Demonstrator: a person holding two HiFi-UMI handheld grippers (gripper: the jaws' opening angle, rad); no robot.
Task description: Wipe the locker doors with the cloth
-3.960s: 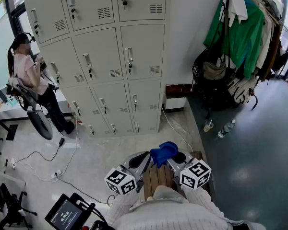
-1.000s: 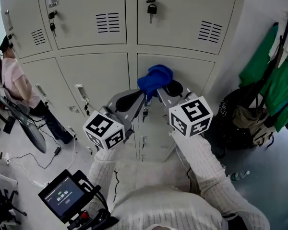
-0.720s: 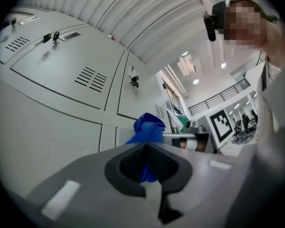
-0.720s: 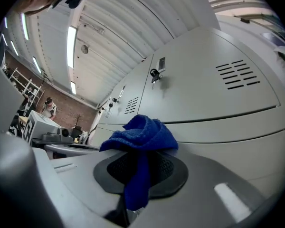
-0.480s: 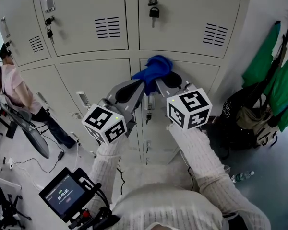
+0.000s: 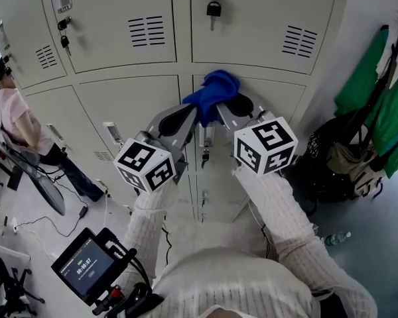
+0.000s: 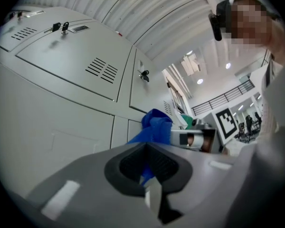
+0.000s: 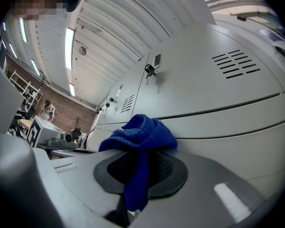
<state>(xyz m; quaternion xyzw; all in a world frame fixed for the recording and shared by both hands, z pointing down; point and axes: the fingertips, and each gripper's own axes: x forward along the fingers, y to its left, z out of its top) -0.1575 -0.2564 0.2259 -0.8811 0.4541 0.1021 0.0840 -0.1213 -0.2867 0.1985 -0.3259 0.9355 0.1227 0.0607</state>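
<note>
2 grippers are clamped on the blue cloth (image 6: 213, 90): left gripper (image 6: 192, 113) and right gripper (image 6: 225, 110). Cloth is held at a locker door's (image 6: 277, 102) top edge. Wiping is judged barely begun; pressed sweeps across the panel are needed.

The flat door faces of the lockers (image 6: 139, 105) give open room left and right of the cloth (image 6: 212, 91). A padlock (image 6: 213, 8) hangs just above it, a latch (image 6: 205, 141) with a key juts out just below, and hanging jackets (image 6: 385, 105) crowd the lockers' right edge.
</note>
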